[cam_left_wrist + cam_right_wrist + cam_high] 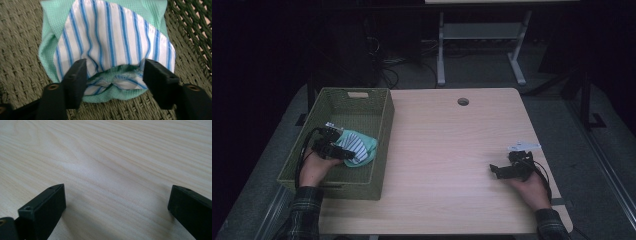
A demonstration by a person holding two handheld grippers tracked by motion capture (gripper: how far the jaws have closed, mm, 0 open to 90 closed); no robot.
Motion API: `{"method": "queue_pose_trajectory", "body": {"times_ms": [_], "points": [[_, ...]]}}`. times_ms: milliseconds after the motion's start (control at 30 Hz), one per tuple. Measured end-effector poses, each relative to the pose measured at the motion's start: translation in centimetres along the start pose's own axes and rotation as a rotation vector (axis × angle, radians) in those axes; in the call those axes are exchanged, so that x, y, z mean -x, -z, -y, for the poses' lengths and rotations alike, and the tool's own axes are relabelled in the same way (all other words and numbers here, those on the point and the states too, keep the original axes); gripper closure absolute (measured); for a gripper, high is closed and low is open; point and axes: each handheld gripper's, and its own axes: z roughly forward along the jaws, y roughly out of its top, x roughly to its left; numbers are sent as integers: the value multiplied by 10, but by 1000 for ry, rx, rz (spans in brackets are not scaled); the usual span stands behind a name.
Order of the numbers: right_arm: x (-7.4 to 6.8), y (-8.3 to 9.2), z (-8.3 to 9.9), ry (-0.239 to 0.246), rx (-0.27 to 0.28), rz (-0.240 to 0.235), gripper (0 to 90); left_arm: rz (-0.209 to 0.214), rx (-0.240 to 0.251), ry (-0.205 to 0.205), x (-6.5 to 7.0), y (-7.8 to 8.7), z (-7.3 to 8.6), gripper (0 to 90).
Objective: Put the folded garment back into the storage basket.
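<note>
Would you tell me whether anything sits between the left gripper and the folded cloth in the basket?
Nothing visible does. The left gripper has open jaws standing either side of the striped cloth, which lies on the basket floor.

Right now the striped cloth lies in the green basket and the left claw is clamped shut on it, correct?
Not quite. The striped cloth does lie in the green basket, but the left claw is open, its jaws apart on either side of the cloth. The left gripper view shows it.

A dim lab or office workroom: a plain wooden desk (452, 145) with a cable hole (463, 101), tangled cables (387, 65) on grey carpet, another desk's white metal legs (441, 50) behind.
</note>
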Motion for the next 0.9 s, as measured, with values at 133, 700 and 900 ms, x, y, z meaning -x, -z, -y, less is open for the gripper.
{"method": "queue_pose_trajectory", "body": {"times_ms": [133, 700, 900], "points": [[0, 0, 0, 0, 0, 0, 11, -14, 28, -7, 0, 2, 0, 228], [0, 0, 0, 0, 0, 0, 11, 19, 51, -10, -1, 4, -1, 126], [0, 0, 0, 0, 0, 0, 11, 49, 83, 6, -2, 9, -1, 127]]}}
